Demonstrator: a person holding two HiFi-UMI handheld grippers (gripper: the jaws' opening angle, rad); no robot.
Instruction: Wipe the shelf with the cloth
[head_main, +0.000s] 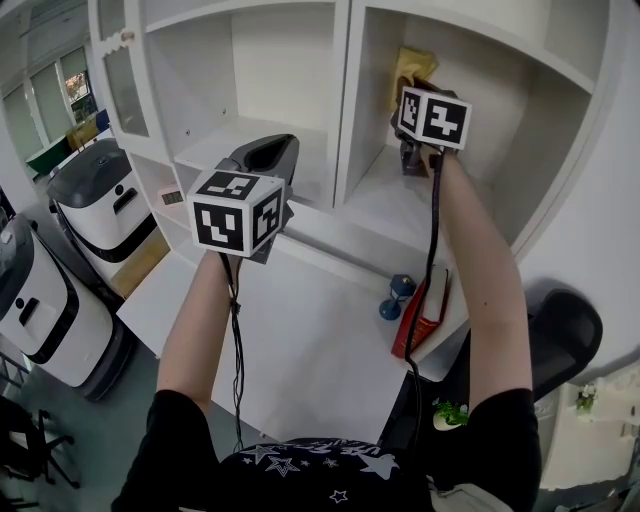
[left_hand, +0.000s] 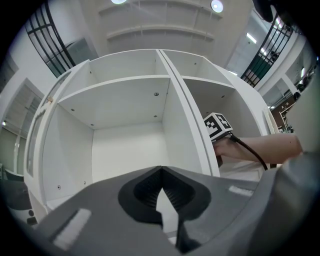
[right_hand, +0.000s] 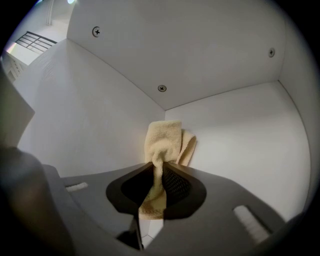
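Currently, the right gripper (head_main: 413, 142) is reaching into the right compartment of the white shelf (head_main: 372, 196), and its jaws are clamping the cloth (head_main: 408, 68). In the right gripper view, the right gripper (right_hand: 157, 167) is pinching the pale yellow cloth (right_hand: 165, 141) at a gathered fold. The upper part of the cloth is bunching above the jaw tips, and a short tail is hanging down between the jaws. The cloth is lying against the shelf (right_hand: 227, 145) at the far left corner of that compartment, where the inner walls are meeting. The left gripper (head_main: 264, 155) is hovering in front of the left compartment, near its front edge and well apart from the cloth. In the left gripper view, the left gripper (left_hand: 161, 170) is showing its jaws closed tip to tip with nothing between them, and it is pointing into the bare left compartment of the shelf (left_hand: 125, 145). The same view is showing the right gripper (left_hand: 218, 126) beyond the vertical divider, on the right. Below the shelf, a white table (head_main: 300, 345) is carrying a red book (head_main: 424, 312) and a small blue object (head_main: 396, 297) just beside it, both at the right. A white and dark grey machine (head_main: 95, 195) is standing on the floor at the left.
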